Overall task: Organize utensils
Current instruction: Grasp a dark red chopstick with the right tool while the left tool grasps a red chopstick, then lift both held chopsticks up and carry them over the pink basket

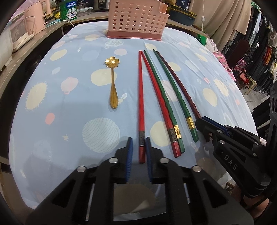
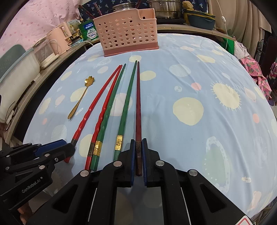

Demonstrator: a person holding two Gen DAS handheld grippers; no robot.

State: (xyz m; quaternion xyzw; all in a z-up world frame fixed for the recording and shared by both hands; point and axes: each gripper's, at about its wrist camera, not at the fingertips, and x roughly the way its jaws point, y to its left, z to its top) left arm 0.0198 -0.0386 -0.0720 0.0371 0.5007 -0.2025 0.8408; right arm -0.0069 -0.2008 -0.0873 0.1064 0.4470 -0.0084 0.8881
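Both grippers low at the near ends of the chopsticks on the blue spotted tabletop cloth.
Left gripper fingers apart, straddling the leftmost red chopstick. Right gripper fingers nearly together around the dark maroon chopstick; contact unclear. Gold flower-bowl spoon lies left, pink perforated plastic utensil basket at far edge.

So the counter has a light blue cloth with cream suns and planets on it. Behind it a wooden shelf runs along the back, loaded with steel pots, a dark blue dish, a pink kettle and a green box. Beige curtain on the right, with clothes on a rack past it. Pink dotted fabric covers the left wall.
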